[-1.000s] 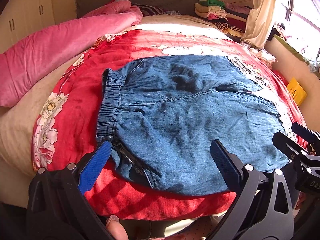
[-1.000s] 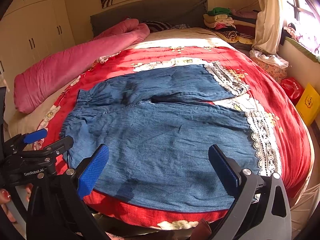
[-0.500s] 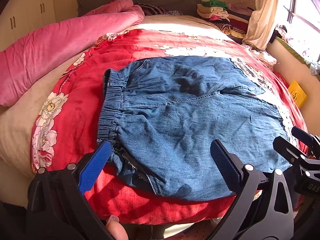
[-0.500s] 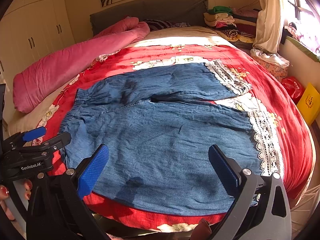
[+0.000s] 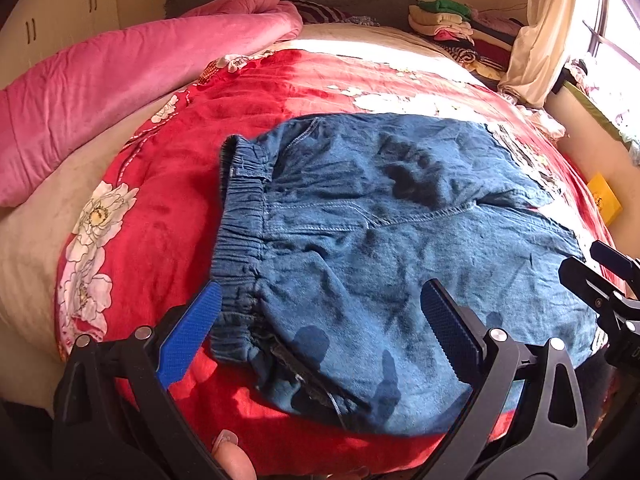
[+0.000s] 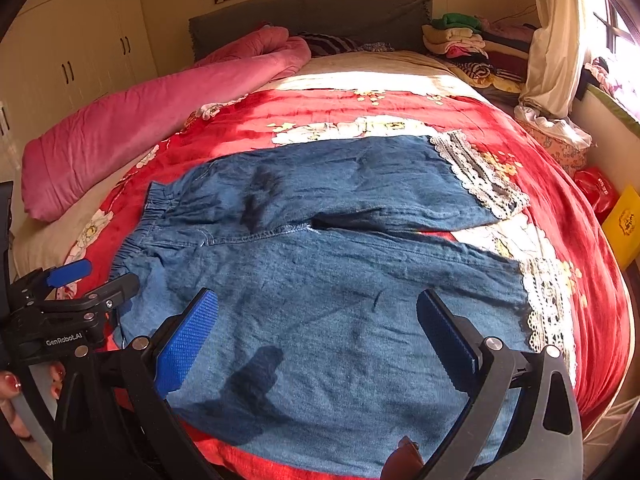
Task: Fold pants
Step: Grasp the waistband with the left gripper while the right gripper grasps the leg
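Left wrist view: I am hovering my left gripper point(image 5: 320, 332), jaws apart and empty, over the pants point(image 5: 400, 240) spread flat on the bed point(image 5: 168, 208), near the waistband point(image 5: 240, 232).

Right wrist view: my right gripper point(image 6: 318, 332), also apart and empty, is hanging above the near leg point(image 6: 340, 300). I am judging it best to pinch both near edges together and lift evenly.

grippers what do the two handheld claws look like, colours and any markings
Both are black angular frames with silver screws and two long fingers lined with textured blue pads. The left claw appears in the right wrist view with white "GenRobot.AI" lettering on its body. The right claw has the same build. Red-painted fingernails show on the hand holding the left one.
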Demonstrator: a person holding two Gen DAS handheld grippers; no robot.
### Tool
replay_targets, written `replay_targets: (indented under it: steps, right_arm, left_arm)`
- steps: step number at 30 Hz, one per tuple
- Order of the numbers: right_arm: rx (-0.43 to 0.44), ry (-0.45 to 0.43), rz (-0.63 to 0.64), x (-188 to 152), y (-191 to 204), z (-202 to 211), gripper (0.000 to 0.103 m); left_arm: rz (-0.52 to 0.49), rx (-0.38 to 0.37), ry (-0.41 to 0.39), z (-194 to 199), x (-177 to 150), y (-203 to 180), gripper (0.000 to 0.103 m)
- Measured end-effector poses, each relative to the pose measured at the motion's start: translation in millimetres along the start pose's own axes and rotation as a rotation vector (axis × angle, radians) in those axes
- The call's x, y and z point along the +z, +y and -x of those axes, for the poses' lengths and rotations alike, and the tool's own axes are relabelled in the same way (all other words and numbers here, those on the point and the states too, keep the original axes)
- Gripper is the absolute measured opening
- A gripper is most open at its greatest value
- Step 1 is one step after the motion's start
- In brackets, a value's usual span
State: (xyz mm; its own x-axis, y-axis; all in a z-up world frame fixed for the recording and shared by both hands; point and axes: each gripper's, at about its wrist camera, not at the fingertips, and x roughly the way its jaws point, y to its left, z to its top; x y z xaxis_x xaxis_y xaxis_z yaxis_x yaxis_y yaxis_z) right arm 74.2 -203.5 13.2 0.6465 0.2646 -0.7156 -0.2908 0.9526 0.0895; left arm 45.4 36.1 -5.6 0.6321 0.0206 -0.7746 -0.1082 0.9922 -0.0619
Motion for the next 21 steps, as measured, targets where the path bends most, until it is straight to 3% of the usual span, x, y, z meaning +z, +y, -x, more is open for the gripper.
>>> replay_targets:
  steps: [7, 21]
  right_arm:
    - [-0.013, -0.008, 0.1, 49, 22, -35, 0.099]
    - [-0.023, 0.025, 0.232, 120, 52, -114, 0.099]
  left_arm:
    - [0.032, 0.092, -0.006, -29, 48, 37, 0.094]
    - [0.048, 0.067, 0.122, -122, 102, 67, 0.094]
